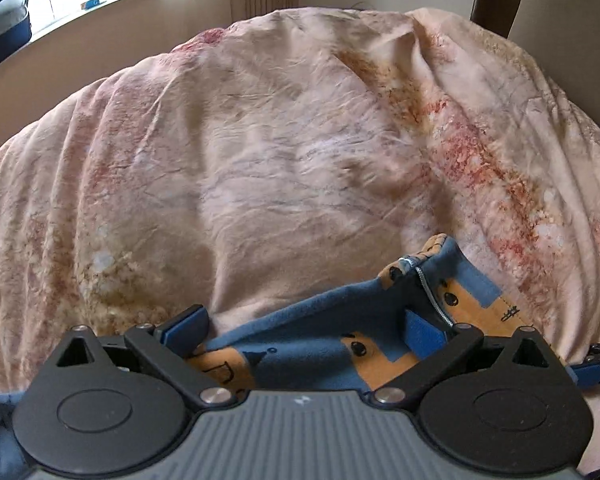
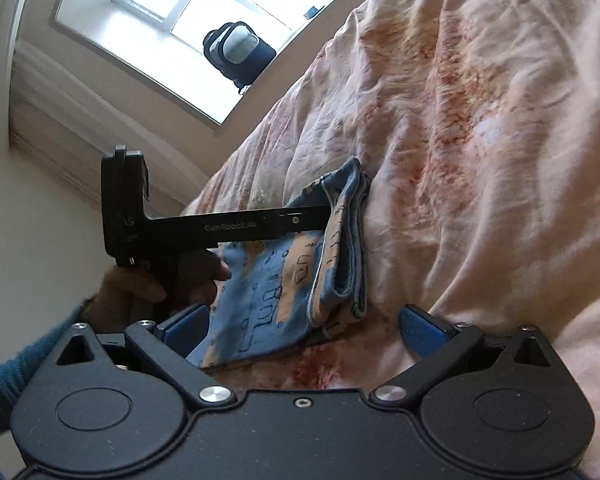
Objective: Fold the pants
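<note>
"genrobot.ai" – white lettering on left gripper [image 2: 228, 226] side bar

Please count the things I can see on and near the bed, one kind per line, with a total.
Pants: 1
Bedspread: 1
Bag on the windowsill: 1
Grippers, left gripper and right gripper: 2
Total: 5

Bed [image 1: 260, 152] covered with rumpled pink-and-cream duvet [image 2: 480, 160], reddish and ochre blotches throughout. Lying directly on it: pants [image 2: 284, 280], blue with orange print, folded into a compact bundle, zipper edge showing. Sits near the duvet's edge closest to the cameras.
</note>
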`<state>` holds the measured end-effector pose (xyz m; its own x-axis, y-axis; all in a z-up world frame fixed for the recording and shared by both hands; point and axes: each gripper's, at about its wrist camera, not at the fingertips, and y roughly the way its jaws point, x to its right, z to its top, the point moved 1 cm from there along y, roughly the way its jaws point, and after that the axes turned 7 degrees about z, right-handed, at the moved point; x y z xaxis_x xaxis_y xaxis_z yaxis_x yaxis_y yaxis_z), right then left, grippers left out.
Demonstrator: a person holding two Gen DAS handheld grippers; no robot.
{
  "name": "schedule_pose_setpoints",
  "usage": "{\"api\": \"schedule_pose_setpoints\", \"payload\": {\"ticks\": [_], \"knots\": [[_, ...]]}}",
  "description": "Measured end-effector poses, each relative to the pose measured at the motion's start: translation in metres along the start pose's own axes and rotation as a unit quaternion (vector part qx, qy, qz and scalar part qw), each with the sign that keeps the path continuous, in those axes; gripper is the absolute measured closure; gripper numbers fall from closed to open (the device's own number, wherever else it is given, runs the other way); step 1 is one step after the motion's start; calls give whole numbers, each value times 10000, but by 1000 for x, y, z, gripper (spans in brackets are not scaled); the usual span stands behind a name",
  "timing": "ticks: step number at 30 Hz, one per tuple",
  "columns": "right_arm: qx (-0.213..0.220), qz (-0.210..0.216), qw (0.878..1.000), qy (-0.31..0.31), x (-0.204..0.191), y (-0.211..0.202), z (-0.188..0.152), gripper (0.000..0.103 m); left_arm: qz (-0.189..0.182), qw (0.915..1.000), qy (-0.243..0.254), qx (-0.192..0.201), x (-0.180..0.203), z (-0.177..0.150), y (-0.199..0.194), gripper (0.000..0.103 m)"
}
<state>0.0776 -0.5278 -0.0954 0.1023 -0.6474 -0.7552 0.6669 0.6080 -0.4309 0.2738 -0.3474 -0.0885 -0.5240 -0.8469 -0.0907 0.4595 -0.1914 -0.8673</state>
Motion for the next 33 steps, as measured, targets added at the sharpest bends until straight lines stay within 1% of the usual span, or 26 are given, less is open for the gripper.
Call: {"api": "schedule_pose_setpoints", "payload": {"ticks": [1, 2, 3, 4, 5, 6, 7, 9, 11, 13, 14, 15, 17, 19, 21, 24, 25, 28, 31, 33], "knots": [[-10, -97, 9999, -89, -4, 0, -1, 6, 16, 9999, -29, -111, 2, 5, 2, 0], [6, -196, 9997, -133, -7, 0, -1, 12, 53, 9997, -76, -240, 1, 9, 1, 0], [45, -259, 9996, -111, -9, 0, -1, 21, 126, 9992, -131, -363, 0, 12, -2, 0], [85, -271, 9996, -38, -11, 1, -1, 28, 189, 9988, -161, -431, -2, 15, -6, 0], [124, -271, 9995, 75, -12, 1, -1, 43, 229, 9986, -181, -447, -2, 18, -10, 0], [150, -305, 9993, 179, -12, 2, 0, 55, 217, 9987, -206, -422, -1, 21, -15, 0], [154, -371, 9989, 221, -13, 3, 1, 60, 168, 9988, -226, -403, -4, 24, -24, 0], [140, -632, 9978, 114, -18, 6, 2, 77, -59, 9988, -277, -407, -2, 28, -34, 0], [144, -867, 9960, -144, -28, 5, 2, 83, -339, 9979, -312, -464, 2, 32, -42, 0], [127, -1158, 9913, -617, -44, 8, -3, 85, -573, 9963, -335, -545, 6, 37, -46, 1], [78, -1359, 9857, -993, -53, 12, -5, 85, -700, 9951, -357, -608, 8, 39, -48, 1], [19, -1588, 9767, -1443, -67, 17, -8, 86, -783, 9940, -388, -663, 11, 41, -48, 1], [-98, -2032, 9486, -2424, -93, 30, -19, 86, -906, 9917, -483, -771, 13, 45, -50, 2], [-193, -2387, 9159, -3220, -114, 42, -30, 86, -880, 9914, -524, -819, 15, 46, -51, 5], [-279, -2558, 8878, -3815, -128, 55, -39, 86, -811, 9921, -488, -824, 16, 48, -53, 10], [-430, -2702, 8592, -4322, -140, 64, -49, 86, -703, 9935, -364, -814, 16, 47, -60, 14], [-468, -2726, 8534, -4419, -141, 66, -51, 86, -675, 9940, -332, -790, 16, 48, -61, 14], [-565, -2722, 8455, -4560, -144, 72, -53, 86, -606, 9961, -112, -625, 18, 47, -69, 14], [-657, -2742, 8352, -4722, -149, 77, -59, 86, -563, 9963, 421, -504, 30, 42, -76, 14], [-688, -2767, 8311, -4775, -150, 80, -60, 86, -481, 9964, 524, -464, 35, 38, -76, 18]]}}
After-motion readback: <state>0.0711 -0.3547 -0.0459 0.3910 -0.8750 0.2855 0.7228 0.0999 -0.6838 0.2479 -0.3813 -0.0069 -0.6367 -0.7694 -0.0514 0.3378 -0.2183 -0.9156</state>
